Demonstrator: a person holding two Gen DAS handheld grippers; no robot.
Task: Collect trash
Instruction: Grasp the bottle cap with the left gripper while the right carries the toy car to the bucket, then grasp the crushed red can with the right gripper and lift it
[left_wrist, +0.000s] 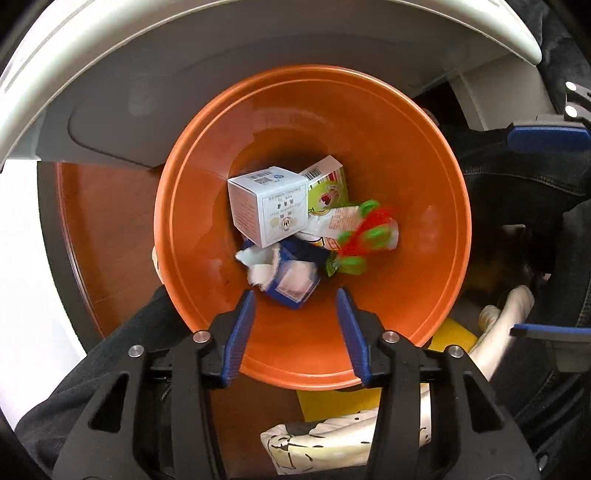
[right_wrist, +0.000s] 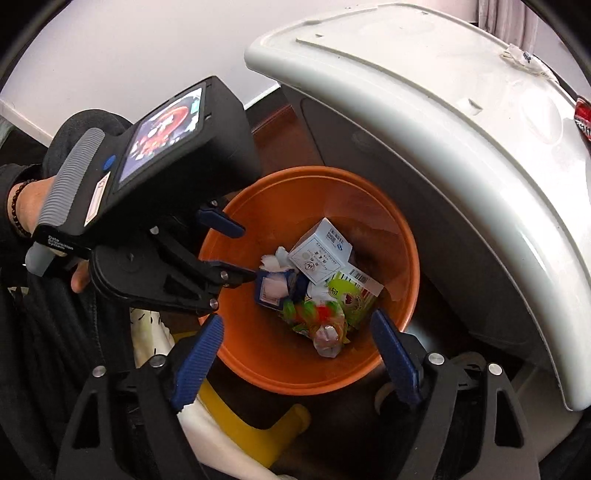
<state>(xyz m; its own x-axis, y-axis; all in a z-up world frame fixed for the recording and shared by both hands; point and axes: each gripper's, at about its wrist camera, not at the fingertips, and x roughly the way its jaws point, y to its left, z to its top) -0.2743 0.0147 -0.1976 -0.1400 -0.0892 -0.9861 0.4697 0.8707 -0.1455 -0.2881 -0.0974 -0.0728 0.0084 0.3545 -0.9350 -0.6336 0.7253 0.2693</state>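
An orange bin (left_wrist: 424, 177) (right_wrist: 258, 354) stands on the floor under a white table edge. Inside lie a white box (left_wrist: 267, 206) (right_wrist: 319, 254), a green carton (left_wrist: 330, 188) (right_wrist: 351, 295), a blue packet with tissue (left_wrist: 291, 277) (right_wrist: 271, 290) and a blurred green-red wrapper (left_wrist: 364, 236) (right_wrist: 317, 314). My left gripper (left_wrist: 295, 299) (right_wrist: 236, 251) is open and empty above the bin's near rim. My right gripper (right_wrist: 297, 325) is open and empty over the bin; its fingers (left_wrist: 546, 136) show at the right edge of the left wrist view.
A white rounded table (right_wrist: 461, 155) (left_wrist: 92, 55) overhangs the bin's far side. A yellow object (right_wrist: 258, 432) (left_wrist: 332, 400) and white cloth (left_wrist: 332, 443) lie on the brown floor beside the bin. A white wall (right_wrist: 129, 48) is behind.
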